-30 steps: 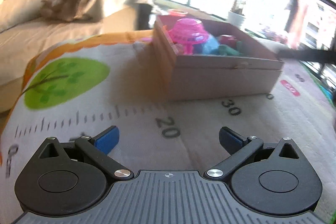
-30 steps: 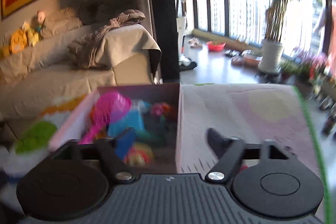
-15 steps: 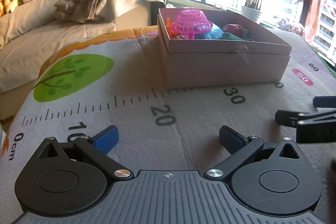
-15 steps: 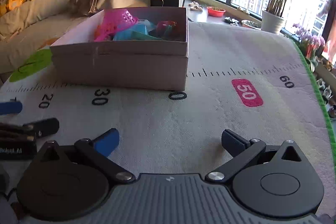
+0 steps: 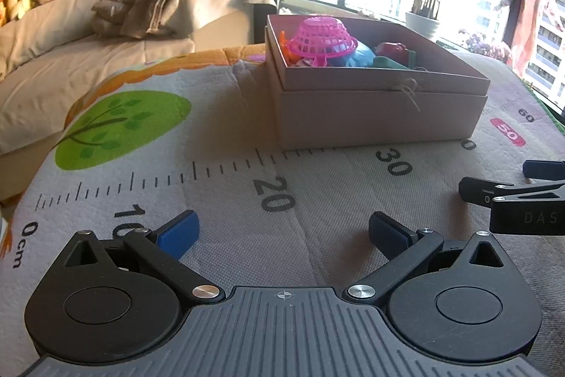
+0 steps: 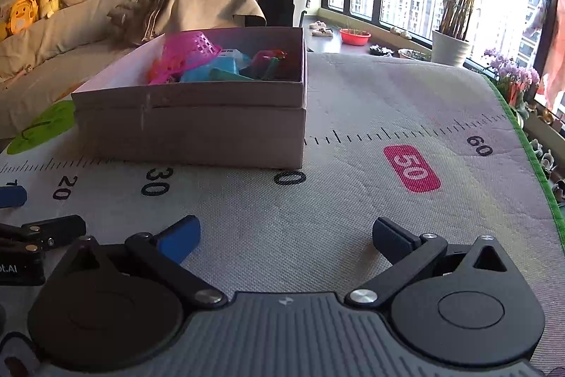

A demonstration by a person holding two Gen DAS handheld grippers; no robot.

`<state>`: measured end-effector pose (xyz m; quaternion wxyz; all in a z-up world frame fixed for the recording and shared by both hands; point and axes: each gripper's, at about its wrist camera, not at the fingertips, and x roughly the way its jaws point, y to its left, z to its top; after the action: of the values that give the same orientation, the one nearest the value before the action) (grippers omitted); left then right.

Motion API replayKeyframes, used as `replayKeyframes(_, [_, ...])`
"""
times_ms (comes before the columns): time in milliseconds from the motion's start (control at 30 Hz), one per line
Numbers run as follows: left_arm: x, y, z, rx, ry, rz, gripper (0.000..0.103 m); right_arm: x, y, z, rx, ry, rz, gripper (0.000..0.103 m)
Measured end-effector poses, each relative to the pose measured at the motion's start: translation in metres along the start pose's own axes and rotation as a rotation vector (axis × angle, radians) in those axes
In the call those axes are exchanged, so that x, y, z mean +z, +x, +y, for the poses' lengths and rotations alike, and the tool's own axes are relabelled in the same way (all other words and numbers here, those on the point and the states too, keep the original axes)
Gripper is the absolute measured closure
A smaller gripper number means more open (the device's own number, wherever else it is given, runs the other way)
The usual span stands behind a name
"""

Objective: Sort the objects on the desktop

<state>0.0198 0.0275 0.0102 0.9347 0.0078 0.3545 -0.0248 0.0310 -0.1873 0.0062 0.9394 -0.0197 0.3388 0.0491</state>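
Note:
A pale pink cardboard box [image 5: 378, 115] [image 6: 197, 133] stands on the ruler-printed mat [image 5: 317, 200]. It holds several plastic toys, with an upturned pink basket [image 5: 321, 36] [image 6: 190, 50] on top and blue and teal pieces beside it. My left gripper [image 5: 282, 232] hovers low over the mat well in front of the box, open, with nothing between its fingers. My right gripper [image 6: 287, 234] is also open and empty, just short of the box. Each gripper shows at the edge of the other's view: the right gripper [image 5: 512, 186], the left gripper [image 6: 21, 218].
A sofa [image 5: 88, 59] with a crumpled blanket [image 5: 166, 2] and soft toys [image 6: 31, 6] lies behind the mat at the left. Windows, a white plant pot [image 6: 450, 46] and flowers [image 6: 508, 73] are at the right. The mat's green edge [image 6: 522, 136] runs along the right side.
The right gripper came down from above the box to low over the mat in front of it and entered the left wrist view. The left gripper barely moved.

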Motion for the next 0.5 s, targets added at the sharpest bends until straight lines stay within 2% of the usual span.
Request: replayKeyframes(500, [0.0001, -0.0003, 0.0004, -0.006, -0.005, -0.003, 0.0, -0.0002, -0.0003, -0.0001, 0.0, 0.0, 0.0, 0.0])
